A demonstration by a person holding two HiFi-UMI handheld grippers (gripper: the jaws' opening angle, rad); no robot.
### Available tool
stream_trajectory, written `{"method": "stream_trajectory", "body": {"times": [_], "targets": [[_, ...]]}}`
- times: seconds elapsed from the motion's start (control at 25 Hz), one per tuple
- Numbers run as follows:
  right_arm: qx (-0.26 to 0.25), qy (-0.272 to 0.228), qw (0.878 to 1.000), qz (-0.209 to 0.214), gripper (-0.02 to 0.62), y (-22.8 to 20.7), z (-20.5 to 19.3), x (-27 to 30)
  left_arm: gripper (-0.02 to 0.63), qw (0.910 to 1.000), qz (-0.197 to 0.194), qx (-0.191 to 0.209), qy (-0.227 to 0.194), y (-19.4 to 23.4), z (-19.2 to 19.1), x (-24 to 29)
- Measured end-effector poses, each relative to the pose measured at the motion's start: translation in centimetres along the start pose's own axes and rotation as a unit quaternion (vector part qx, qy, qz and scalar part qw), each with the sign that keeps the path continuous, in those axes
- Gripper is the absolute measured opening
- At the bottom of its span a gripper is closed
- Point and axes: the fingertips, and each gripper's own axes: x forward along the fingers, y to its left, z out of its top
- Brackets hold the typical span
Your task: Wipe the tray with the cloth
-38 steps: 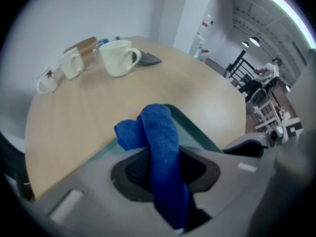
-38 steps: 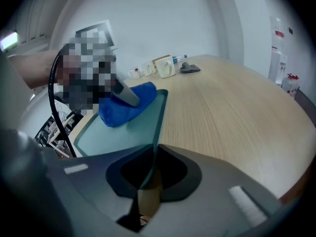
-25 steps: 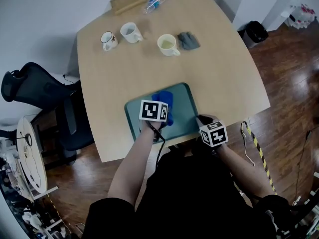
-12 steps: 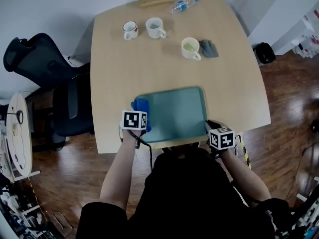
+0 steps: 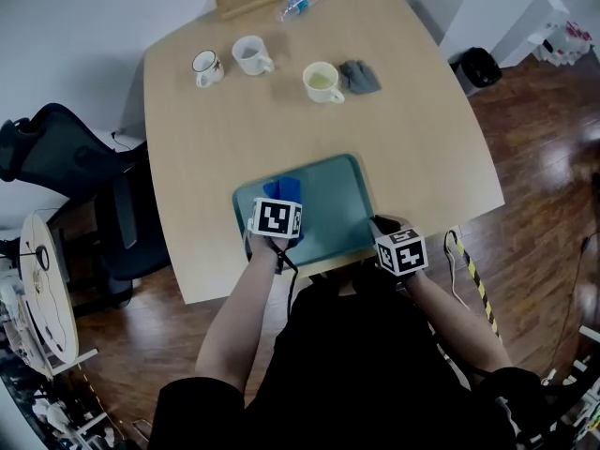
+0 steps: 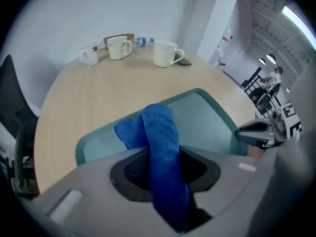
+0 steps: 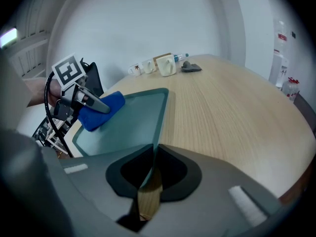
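Nearest in, the right tool (image 7: 148,174) has its jaws nearly together, clamped on the near right rim of the tray (image 7: 159,120), which looks like a steadying hold while the other side does the work. To its left, the left tool (image 6: 160,157) is closed on a bunched blue cloth (image 6: 159,125) that sticks out ahead of its tips and rests on the floor of the teal tray, in the near left part as the head view shows it. Ahead of this tool and to its right lies the bare tray floor, reaching to the far rim and to the corner that the right tool holds. Nothing on that surface reads as a spill, streak or damp patch, though the wide-angle views are too soft to tell wiped from unwiped, so the fair judgement is that wiping is under way with the cloth down on the tray; how much of the floor it has covered cannot be told. What likely remains is passes over the far and right stretches, then lifting the cloth away. Well beyond the tray, across the desk (image 5: 412,148), stand three mugs (image 5: 322,82), a grey rag (image 5: 357,76) and a bottle (image 5: 300,0), all untouched by either tool.
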Motion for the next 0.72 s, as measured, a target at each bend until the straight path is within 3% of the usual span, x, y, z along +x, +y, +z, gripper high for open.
{"method": "stream_trajectory", "body": {"times": [0.2, 0.36, 0.44, 0.6, 0.72], "targets": [[-0.007, 0.001, 1.0, 0.003, 0.035, 0.1, 0.1, 0.0, 0.141, 0.993, -0.023, 0.115, 0.007, -7.6, 3.5, 2.6], [-0.006, -0.002, 1.0, 0.009, 0.035, 0.2, 0.2, -0.2, 0.141, 0.9771, -0.093, 0.189, 0.029, -14.8, 3.9, 3.5], [-0.006, -0.002, 1.0, 0.012, 0.035, 0.0, 0.1, -0.3, 0.141, 0.9709, -0.103, 0.214, 0.033, -16.3, 3.8, 3.8], [-0.007, -0.001, 1.0, 0.012, 0.035, -0.4, -0.3, -0.3, 0.141, 0.9746, -0.13, 0.179, 0.031, -15.7, 2.6, 3.2], [-0.005, 0.001, 1.0, 0.012, 0.035, -0.4, -0.2, -0.3, 0.141, 0.9821, -0.121, 0.143, 0.021, -12.7, 1.5, 2.4]]}}
